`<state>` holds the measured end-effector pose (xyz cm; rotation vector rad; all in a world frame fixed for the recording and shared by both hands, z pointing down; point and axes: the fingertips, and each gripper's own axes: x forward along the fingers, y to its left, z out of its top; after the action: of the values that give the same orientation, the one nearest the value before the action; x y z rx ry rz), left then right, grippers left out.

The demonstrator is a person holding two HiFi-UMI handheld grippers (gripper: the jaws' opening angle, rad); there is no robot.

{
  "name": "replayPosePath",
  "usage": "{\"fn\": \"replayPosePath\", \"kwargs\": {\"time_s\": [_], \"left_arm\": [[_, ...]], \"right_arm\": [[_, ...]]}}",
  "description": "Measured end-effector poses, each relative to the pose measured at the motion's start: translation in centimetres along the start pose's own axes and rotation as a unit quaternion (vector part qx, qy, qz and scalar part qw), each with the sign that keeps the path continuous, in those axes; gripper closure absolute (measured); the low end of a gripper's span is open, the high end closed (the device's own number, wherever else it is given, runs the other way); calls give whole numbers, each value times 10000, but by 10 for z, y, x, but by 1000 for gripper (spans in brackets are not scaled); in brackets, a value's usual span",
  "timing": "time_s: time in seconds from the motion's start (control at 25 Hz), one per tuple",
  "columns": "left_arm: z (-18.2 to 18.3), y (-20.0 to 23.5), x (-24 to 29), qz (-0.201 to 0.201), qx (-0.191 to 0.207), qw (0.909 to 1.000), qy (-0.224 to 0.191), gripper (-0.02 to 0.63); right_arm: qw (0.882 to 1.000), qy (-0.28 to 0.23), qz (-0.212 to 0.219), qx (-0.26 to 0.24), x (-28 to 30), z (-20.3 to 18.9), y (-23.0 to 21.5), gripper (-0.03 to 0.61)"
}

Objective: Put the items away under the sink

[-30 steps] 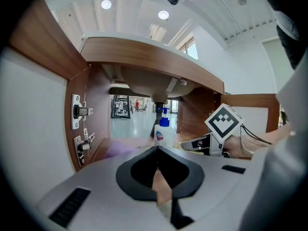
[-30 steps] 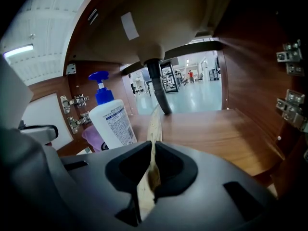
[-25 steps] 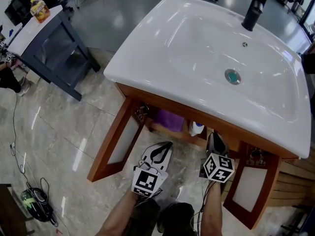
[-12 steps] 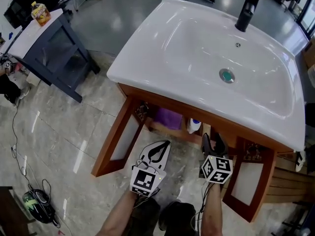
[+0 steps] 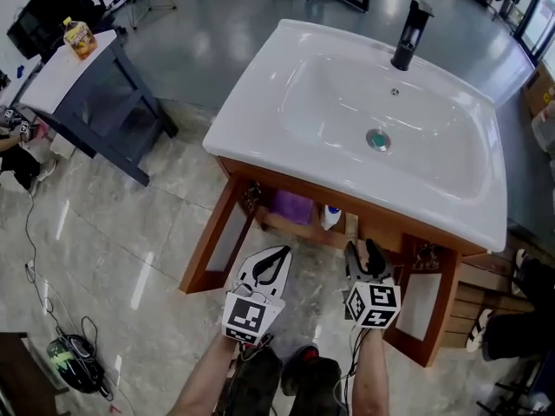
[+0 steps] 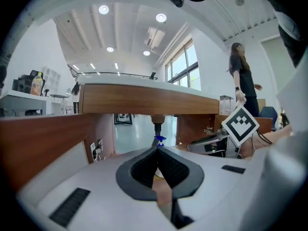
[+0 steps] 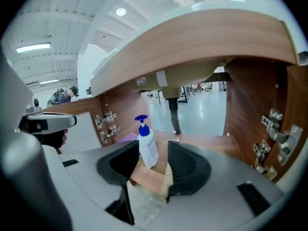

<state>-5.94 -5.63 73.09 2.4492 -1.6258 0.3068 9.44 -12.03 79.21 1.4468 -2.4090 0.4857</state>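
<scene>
A white pump bottle (image 5: 330, 217) (image 7: 147, 147) with a blue top stands upright on the floor of the open wooden cabinet (image 5: 299, 189) under the white sink (image 5: 260, 111). Left of the bottle lies a purple item (image 5: 295, 206). My right gripper (image 5: 362, 250) (image 7: 154, 153) is open just in front of the cabinet. Its jaws have just opened and are empty, with the bottle standing beyond them. The left gripper (image 5: 279, 253) (image 6: 157, 149) is shut on nothing, hanging over the floor before the cabinet's left half.
Both cabinet doors hang open, the left door (image 5: 217, 241) and the right door (image 5: 425, 306). A drain pipe (image 7: 174, 112) comes down behind the bottle. A black faucet (image 5: 409, 35) stands on the sink. A dark side table (image 5: 87, 85) is far left, cables (image 5: 69, 354) on the floor.
The right gripper's jaws went from shut to open. Both grippers rose and drew back a little from the cabinet, and the head view now takes in the whole sink.
</scene>
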Motion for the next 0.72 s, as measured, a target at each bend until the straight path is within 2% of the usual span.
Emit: {"fn": "replayPosePath", "kwargs": {"time_s": [0.2, 0.72], "left_arm": [[39, -14, -19, -67, 38, 10000, -1, 607], [152, -46, -59, -230, 137, 9996, -48, 607]], "right_arm": [[10000, -68, 43, 5, -33, 33, 12, 394], [9997, -160, -164, 35, -117, 123, 25, 494]]}}
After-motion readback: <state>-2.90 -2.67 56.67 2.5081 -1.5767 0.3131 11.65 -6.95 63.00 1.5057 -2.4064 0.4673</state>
